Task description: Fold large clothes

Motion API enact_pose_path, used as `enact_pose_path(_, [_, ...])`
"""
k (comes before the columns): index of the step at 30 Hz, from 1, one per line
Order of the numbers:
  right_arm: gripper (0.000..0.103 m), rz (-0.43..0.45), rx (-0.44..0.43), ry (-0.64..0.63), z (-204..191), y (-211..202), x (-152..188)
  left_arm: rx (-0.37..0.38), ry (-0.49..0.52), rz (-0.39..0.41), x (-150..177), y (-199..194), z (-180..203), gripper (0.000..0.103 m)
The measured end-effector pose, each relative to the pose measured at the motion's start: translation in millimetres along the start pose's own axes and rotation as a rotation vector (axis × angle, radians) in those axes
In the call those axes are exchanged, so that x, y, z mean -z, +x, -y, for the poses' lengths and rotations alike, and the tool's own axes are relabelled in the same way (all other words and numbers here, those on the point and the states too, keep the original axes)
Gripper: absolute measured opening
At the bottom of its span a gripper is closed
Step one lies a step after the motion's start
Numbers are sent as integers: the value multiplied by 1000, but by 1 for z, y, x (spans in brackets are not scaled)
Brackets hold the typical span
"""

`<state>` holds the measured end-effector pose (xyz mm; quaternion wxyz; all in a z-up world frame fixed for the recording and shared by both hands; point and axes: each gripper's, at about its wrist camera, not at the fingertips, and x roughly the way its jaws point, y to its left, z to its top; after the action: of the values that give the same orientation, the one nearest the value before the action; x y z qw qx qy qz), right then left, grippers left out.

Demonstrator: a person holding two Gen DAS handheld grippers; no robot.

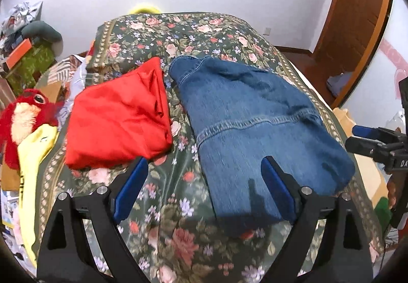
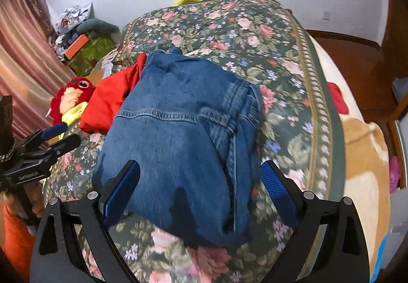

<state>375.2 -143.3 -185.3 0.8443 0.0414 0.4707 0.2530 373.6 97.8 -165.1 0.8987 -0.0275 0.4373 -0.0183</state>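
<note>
A folded blue denim garment (image 1: pixel 255 125) lies on the floral bedspread (image 1: pixel 178 232); it also shows in the right wrist view (image 2: pixel 178 135). A folded red garment (image 1: pixel 117 119) lies to its left, partly hidden behind the denim in the right wrist view (image 2: pixel 109 99). My left gripper (image 1: pixel 204 165) is open and empty, held above the near left edge of the denim. My right gripper (image 2: pixel 200 170) is open and empty, held over the near end of the denim. Each gripper shows at the edge of the other's view: the right one (image 1: pixel 362 137), the left one (image 2: pixel 63 133).
A red plush toy (image 1: pixel 23 114) and a yellow garment (image 1: pixel 33 155) lie at the bed's left side. Boxes and clutter (image 1: pixel 23 53) stand by the left wall. A wooden door (image 1: pixel 357 28) is at the right. A cream blanket (image 2: pixel 362 150) covers the bed's right side.
</note>
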Motion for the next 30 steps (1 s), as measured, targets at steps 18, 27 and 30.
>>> enact_pose_path(18, [103, -226, -267, 175, 72, 97, -11, 385, -292, -254, -16, 136, -43, 98])
enact_pose_path(27, [103, -281, -318, 224, 72, 116, -28, 505, -431, -323, -15, 168, -49, 103])
enact_pose_path(30, [103, -273, -303, 303, 73, 117, -28, 507, -448, -337, -17, 170, -48, 103])
